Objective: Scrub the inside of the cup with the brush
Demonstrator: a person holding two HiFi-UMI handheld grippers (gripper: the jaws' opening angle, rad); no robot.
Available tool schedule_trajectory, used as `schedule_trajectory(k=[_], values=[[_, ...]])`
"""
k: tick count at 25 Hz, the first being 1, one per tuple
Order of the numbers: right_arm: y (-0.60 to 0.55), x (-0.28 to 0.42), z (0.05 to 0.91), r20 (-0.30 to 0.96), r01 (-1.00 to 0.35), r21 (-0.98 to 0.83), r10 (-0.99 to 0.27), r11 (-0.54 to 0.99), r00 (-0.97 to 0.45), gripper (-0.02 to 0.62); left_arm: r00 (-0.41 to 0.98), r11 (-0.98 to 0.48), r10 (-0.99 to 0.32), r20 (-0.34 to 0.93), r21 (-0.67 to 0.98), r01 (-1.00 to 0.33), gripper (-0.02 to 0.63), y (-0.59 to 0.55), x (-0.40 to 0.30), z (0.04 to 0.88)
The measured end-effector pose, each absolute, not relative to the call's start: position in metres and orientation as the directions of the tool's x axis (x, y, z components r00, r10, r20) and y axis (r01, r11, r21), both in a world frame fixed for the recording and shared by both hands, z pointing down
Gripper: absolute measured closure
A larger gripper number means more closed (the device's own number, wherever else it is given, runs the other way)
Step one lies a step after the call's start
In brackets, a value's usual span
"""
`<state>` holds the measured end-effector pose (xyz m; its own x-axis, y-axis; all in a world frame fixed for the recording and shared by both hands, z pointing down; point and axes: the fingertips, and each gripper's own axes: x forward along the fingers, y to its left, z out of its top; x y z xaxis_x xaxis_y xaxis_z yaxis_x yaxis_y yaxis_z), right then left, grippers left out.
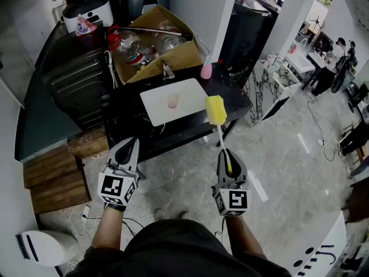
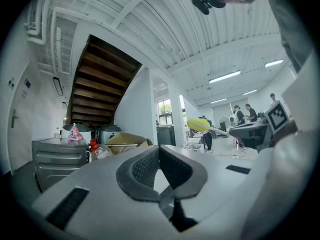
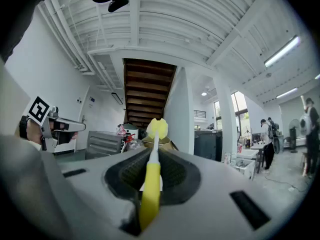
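Brush (image 1: pixel 217 111) clamped in right gripper (image 1: pixel 225 155), handle end hidden; left gripper (image 1: pixel 129 145) clenched empty; cup (image 1: pixel 172 101) well ahead, across bare floor.

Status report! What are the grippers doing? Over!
Right gripper shut on brush. Left gripper shut, empty. Cup on tray, untouched. Nothing seen blocking it.

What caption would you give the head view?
Right gripper holds the brush, left gripper shut and empty, cup ahead on the board.
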<state>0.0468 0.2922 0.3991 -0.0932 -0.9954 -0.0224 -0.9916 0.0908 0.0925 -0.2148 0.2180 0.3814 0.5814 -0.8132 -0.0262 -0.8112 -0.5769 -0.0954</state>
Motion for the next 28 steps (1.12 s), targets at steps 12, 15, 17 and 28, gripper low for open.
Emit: schedule_trajectory(k=[12,15,17,28], values=[[0.292,0.056,0.404,-0.016,-0.992,0.078,-0.995,0.098,-0.099,0.558,0.580,-0.577,-0.814,-0.013,-0.090,-0.812,0.604,0.216,-0.208,0.386],[0.294,0.059,0.400,-0.040,-0.993,0.062,-0.994,0.096,-0.099,0.558,0.576,-0.573,-0.817,-0.006,-0.088,-0.815,0.604,0.217,-0.206,0.388],[0.293,0.062,0.398,-0.053,-0.993,0.060,-0.993,0.100,-0.103,0.558,0.569,-0.567,-0.822,-0.003,-0.087,-0.819,0.604,0.215,-0.205,0.389],[0.280,0.088,0.408,-0.009,-0.985,0.054,-0.986,0.166,-0.166,0.558,0.513,-0.512,-0.859,0.010,-0.079,-0.856,0.604,0.214,-0.189,0.401]])
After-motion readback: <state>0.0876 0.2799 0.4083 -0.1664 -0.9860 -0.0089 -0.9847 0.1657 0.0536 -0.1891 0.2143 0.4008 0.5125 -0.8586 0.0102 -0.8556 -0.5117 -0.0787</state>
